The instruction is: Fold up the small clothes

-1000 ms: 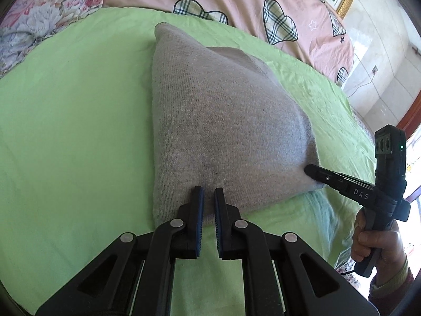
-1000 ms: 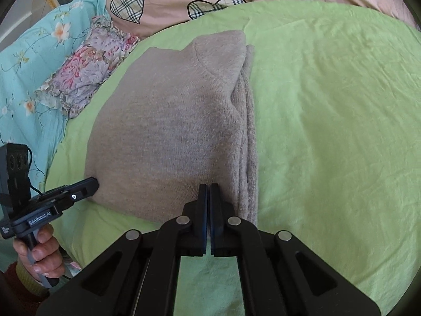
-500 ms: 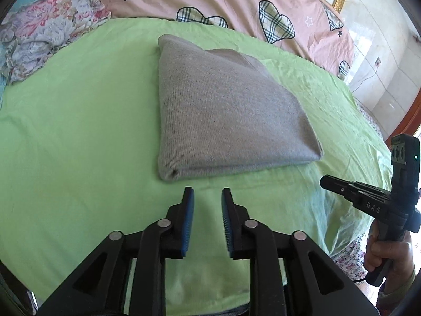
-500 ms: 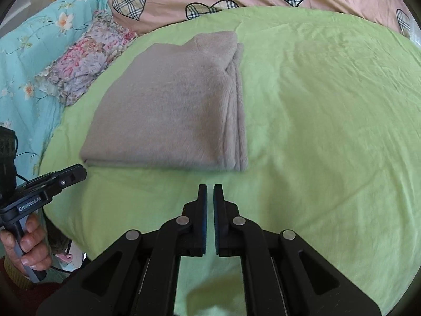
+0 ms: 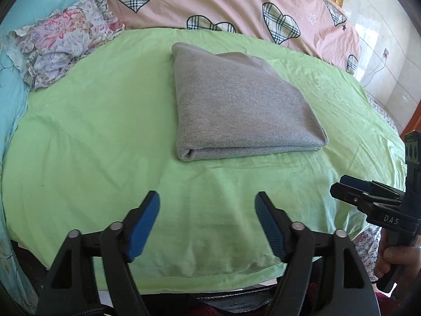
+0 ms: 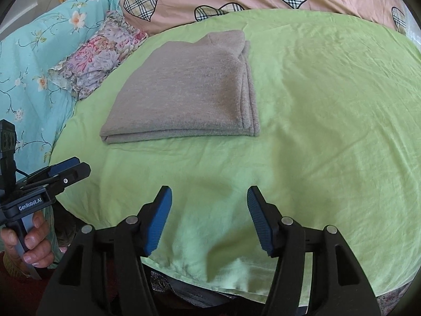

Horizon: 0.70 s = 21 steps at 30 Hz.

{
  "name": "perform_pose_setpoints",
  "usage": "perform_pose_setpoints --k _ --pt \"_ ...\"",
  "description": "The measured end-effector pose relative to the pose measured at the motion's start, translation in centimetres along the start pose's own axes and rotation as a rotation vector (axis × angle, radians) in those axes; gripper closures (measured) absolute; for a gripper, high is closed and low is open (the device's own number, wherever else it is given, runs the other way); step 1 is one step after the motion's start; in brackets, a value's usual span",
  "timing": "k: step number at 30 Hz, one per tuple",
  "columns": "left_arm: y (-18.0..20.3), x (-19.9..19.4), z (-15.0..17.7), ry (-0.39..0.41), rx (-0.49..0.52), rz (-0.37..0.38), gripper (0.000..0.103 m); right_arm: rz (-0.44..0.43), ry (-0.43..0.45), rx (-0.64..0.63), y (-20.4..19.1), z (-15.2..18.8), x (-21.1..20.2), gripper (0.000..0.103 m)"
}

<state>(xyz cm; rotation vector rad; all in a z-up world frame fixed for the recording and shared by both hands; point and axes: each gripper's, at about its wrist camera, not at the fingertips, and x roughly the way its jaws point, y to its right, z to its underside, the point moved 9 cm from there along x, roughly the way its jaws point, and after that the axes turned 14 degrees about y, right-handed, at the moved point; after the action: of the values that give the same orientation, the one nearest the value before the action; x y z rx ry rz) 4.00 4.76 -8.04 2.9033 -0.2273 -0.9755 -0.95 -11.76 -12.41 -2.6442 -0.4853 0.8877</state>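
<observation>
A grey knit garment [image 5: 236,105] lies folded into a flat rectangle on the green sheet [image 5: 92,144], its thick folded edge toward me. The right wrist view shows the same garment [image 6: 189,89] at upper left of centre. My left gripper [image 5: 207,197] hangs over bare sheet short of the garment, its jaws opening with nothing between them. My right gripper [image 6: 209,192] is likewise back from the garment, jaws opening and empty. Each view catches the other gripper at its edge: the right gripper [image 5: 350,187] at the far right, the left gripper [image 6: 73,168] at the far left.
A pink quilt with plaid hearts [image 5: 223,2] lies behind the green sheet. A floral cushion [image 5: 63,44] and blue flowered bedding [image 6: 31,60] sit at the left. The sheet's near edge [image 6: 236,287] drops off just under the grippers. A tiled wall [image 5: 381,60] stands at the right.
Both grippers let go of the garment's near edge, drew back toward me and opened wide. The garment stayed flat and folded on the sheet.
</observation>
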Motion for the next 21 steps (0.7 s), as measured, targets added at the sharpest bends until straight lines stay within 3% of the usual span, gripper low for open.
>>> perform_pose_setpoints --k 4,12,21 --pt "-0.9 0.1 0.1 -0.016 -0.01 -0.032 0.021 -0.012 -0.013 -0.025 -1.0 0.2 0.3 0.03" --pt "-2.3 0.5 -0.2 -0.059 0.002 -0.111 0.021 -0.017 -0.017 -0.034 -1.2 -1.1 0.7 0.02" --pt "-1.5 1.2 -3.2 -0.049 0.075 -0.157 0.015 -0.018 -0.018 -0.015 -1.1 -3.0 1.6 0.013"
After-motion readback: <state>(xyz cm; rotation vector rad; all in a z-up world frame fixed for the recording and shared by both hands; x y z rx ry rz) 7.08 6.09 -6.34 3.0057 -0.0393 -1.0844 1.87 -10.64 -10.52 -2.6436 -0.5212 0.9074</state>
